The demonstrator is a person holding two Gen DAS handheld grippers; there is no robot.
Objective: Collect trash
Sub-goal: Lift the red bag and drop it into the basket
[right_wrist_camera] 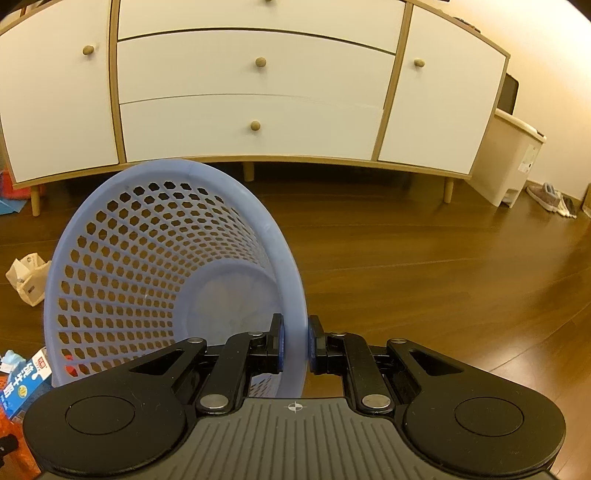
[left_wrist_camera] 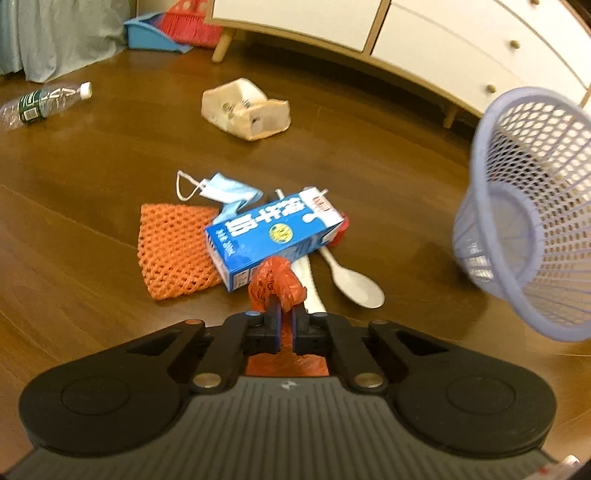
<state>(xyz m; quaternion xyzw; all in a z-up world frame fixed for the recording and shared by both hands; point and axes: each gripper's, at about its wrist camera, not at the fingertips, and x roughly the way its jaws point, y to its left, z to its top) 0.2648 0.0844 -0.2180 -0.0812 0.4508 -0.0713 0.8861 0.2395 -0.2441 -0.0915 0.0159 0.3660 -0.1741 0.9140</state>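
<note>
My left gripper [left_wrist_camera: 284, 308] is shut on a crumpled orange plastic bag [left_wrist_camera: 275, 282], held just above the floor. Right behind it lies a blue milk carton [left_wrist_camera: 271, 236] on an orange mesh net [left_wrist_camera: 173, 251], with a blue face mask [left_wrist_camera: 225, 188] and a white plastic spoon [left_wrist_camera: 354, 277] beside it. My right gripper [right_wrist_camera: 295, 341] is shut on the rim of a lilac mesh basket [right_wrist_camera: 159, 266], which tilts with its mouth toward me. That basket [left_wrist_camera: 528, 206] hangs at the right in the left wrist view.
A crumpled paper bag [left_wrist_camera: 245, 109] and an empty clear bottle [left_wrist_camera: 40, 103] lie farther off on the wooden floor. A white sideboard [right_wrist_camera: 255, 92] on wooden legs stands behind. A blue dustpan with a red broom [left_wrist_camera: 166, 31] leans at the back left. Shoes [right_wrist_camera: 550, 197] sit at the far right.
</note>
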